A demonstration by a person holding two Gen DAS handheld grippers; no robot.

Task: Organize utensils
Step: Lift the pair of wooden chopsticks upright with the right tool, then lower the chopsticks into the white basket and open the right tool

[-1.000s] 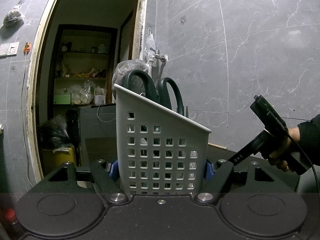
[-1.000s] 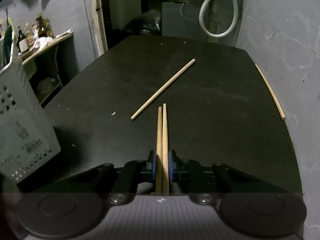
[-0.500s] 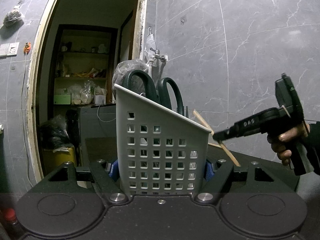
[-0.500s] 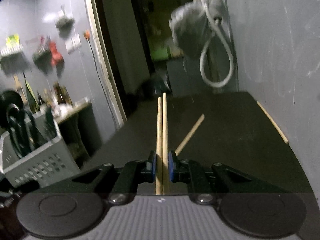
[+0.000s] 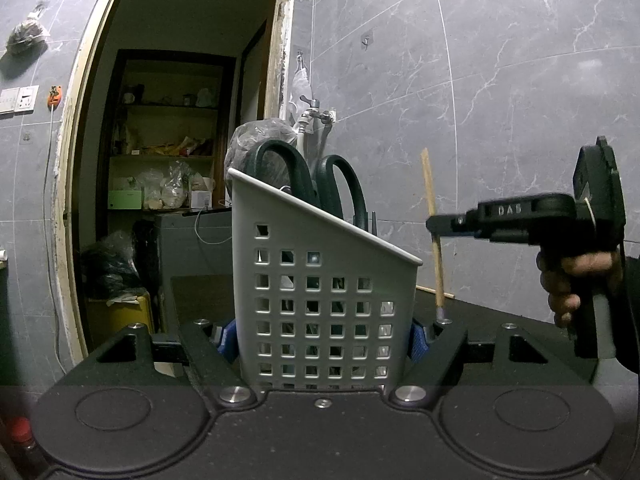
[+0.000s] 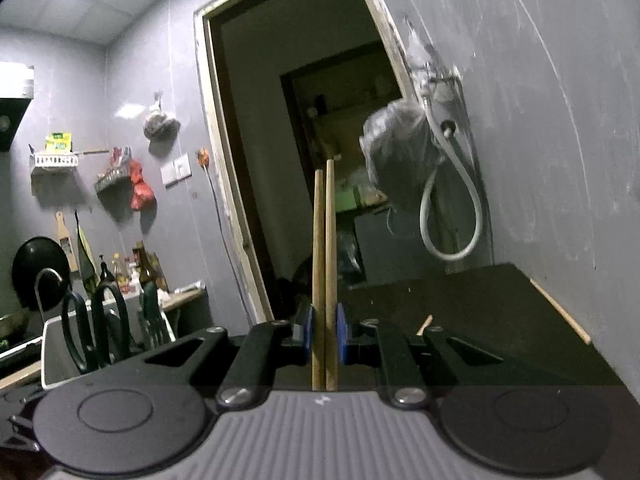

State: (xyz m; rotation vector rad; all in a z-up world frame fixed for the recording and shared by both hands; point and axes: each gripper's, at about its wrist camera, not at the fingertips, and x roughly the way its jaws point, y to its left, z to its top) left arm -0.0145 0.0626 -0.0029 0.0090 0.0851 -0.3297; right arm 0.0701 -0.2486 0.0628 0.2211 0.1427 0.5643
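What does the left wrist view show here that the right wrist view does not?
Left wrist only: the left gripper shut on the white basket, and the person's hand holding the other tool.

Right wrist only: the right gripper's jaws clamping the chopsticks, wall shelves, a loose chopstick at the table edge.

Both: basket, scissors, held chopsticks, doorway.
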